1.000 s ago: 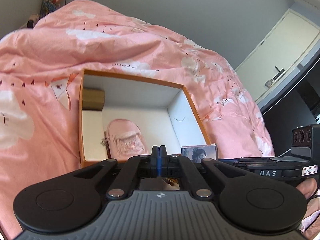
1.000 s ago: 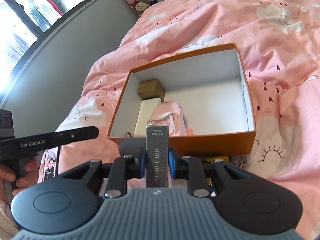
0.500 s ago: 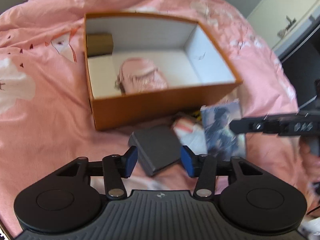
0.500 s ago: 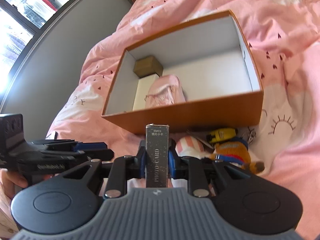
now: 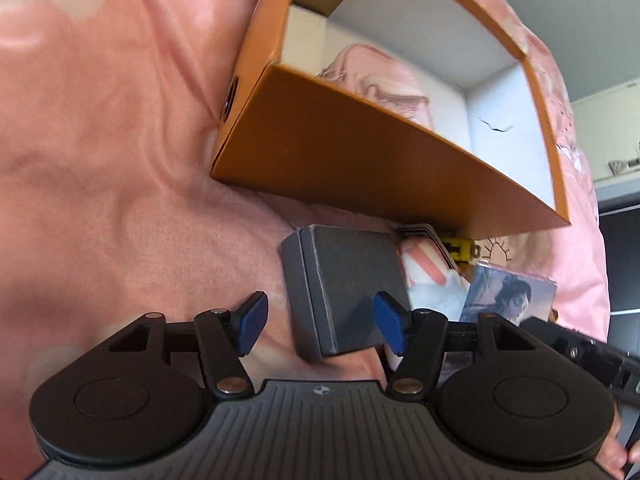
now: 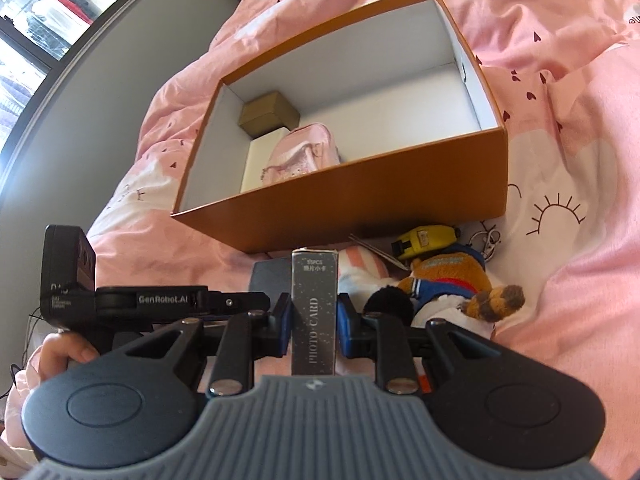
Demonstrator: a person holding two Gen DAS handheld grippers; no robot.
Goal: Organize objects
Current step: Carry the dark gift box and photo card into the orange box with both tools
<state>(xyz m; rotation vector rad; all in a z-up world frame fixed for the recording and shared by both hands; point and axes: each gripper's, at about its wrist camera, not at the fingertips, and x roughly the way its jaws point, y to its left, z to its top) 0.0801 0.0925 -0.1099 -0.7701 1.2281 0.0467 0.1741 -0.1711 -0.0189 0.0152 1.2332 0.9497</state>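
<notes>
since half a second ago the left gripper (image 5: 316, 330) has dropped close over the grey flat box (image 5: 346, 288), fingers spread to either side of it, not yet touching. grey box lies on the pink duvet (image 5: 120, 160), just before the orange storage box (image 5: 360, 156). right gripper (image 6: 314, 316) pinches an upright photo card pack (image 6: 314, 312). step in hand: picking up; next, probably close on the grey box and lift it over the wall.

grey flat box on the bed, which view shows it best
The left wrist view: the grey flat box lies whole and unblocked between the open fingers of the left gripper. The right wrist view shows only a corner behind the photo card box.
</notes>
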